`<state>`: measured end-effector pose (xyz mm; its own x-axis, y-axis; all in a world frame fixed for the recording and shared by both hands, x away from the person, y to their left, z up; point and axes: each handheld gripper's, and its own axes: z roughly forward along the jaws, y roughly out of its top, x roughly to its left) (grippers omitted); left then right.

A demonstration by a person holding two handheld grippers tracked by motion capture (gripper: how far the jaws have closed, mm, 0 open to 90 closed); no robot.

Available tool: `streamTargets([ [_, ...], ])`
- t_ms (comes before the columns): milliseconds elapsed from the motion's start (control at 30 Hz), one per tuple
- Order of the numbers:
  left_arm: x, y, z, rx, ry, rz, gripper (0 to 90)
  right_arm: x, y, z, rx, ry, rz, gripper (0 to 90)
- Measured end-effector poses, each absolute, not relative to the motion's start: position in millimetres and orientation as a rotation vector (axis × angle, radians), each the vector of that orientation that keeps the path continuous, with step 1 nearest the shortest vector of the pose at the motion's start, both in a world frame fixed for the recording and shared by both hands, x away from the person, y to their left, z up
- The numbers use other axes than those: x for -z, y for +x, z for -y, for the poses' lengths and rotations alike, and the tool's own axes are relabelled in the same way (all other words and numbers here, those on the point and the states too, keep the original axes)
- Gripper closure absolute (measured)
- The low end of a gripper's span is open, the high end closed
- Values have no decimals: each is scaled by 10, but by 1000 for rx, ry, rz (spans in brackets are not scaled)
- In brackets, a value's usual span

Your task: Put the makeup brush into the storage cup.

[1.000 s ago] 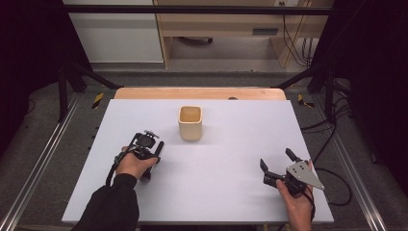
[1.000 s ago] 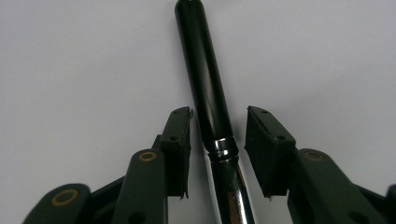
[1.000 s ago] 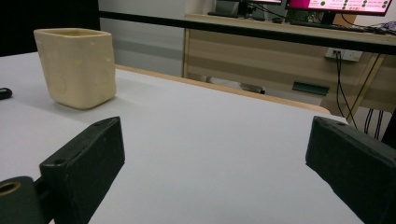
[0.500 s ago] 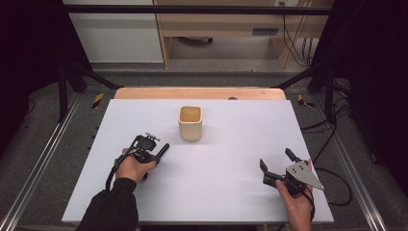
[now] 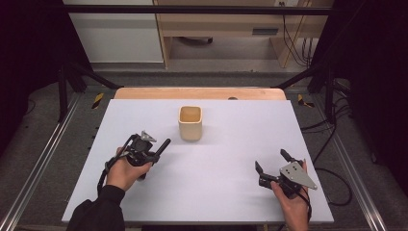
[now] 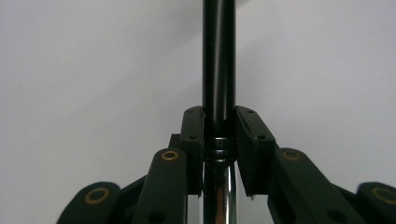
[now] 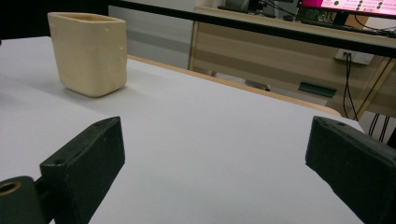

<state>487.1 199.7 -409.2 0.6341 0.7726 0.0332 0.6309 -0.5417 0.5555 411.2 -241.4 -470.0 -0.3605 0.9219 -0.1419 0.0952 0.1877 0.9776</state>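
— Left gripper [image 5: 155, 150]: clamped on a black rod [image 5: 163, 145], pads [image 6: 194, 140] pressing it from both sides; jaws just closing onto it over the last moment. Rod black toward the tip, shiny metal nearer the gripper body in the left gripper view.

— Rod's place?

— Sticking out past the jaw tips toward the beige cup [image 5: 190, 123], above the white table [image 5: 221, 183], left of centre. Short of the cup, not touching it.

— Right gripper [image 5: 273, 166]?

— Spread wide, nothing between the jaws. Held low at the table's right front, well apart from the cup and the other hand.

— Cup?

— Upright, near the table's far middle, open mouth up. Seen again at upper left in the right gripper view [image 7: 88, 52], standing on the white surface, wooden edge [image 5: 199, 93] behind it.

— Contents of the cup?

— Cannot tell.
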Motion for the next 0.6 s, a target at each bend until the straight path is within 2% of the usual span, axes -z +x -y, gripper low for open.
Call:
streamTargets([
  [267, 3928, 4777, -1787, -370, 2384, -960, 737, 4694, 4097, 2247, -1242, 921, -1705, 46],
  [600, 3864, 4771, -1549, -341, 2454, -856, 736, 4551, 4015, 1684, -1049, 604, -1893, 42],
])
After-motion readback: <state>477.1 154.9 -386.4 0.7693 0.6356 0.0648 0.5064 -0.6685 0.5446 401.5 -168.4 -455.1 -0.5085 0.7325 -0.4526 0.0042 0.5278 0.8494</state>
